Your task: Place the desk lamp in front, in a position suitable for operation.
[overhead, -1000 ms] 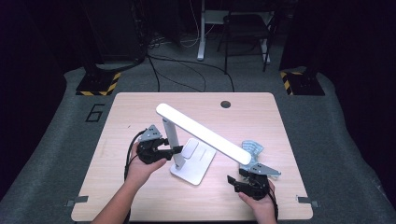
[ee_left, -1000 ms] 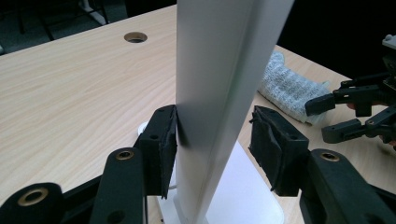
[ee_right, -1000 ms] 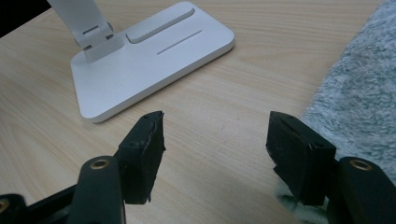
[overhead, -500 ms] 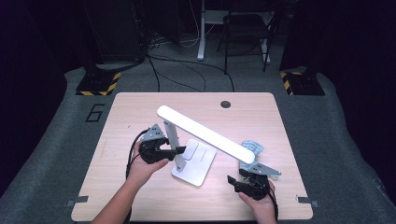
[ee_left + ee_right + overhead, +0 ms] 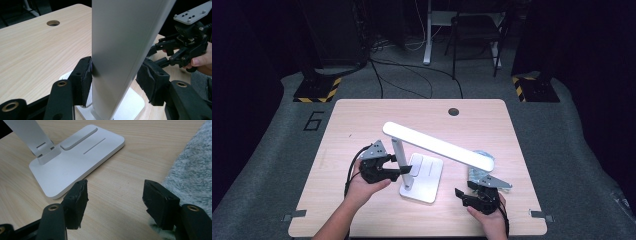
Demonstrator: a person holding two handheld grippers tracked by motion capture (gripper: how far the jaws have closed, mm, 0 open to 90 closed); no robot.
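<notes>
A white desk lamp stands mid-table on a flat base (image 5: 427, 177), with its long head (image 5: 437, 146) slanting out to the right. My left gripper (image 5: 403, 166) reaches in from the left around the lamp's upright post (image 5: 398, 152). In the left gripper view the post (image 5: 120, 50) stands between the jaws of that gripper (image 5: 115, 77). The jaws have just been opening, and a gap shows at the right pad (image 5: 150, 80). My right gripper (image 5: 462, 196) rests open near the table's front right, empty, its jaws (image 5: 115, 195) facing the lamp base (image 5: 75, 152).
A grey fluffy cloth (image 5: 475, 172) lies under the lamp head's right end, beside my right gripper, and is also seen as cloth (image 5: 192, 170). A round cable hole (image 5: 454, 111) sits near the table's far edge. Cables and a chair stand on the floor beyond.
The left gripper's jaws have spread wider around the lamp post, and that hand has shifted a little to the right. The lamp head's left end sits slightly lower. The right hand has stayed still.
</notes>
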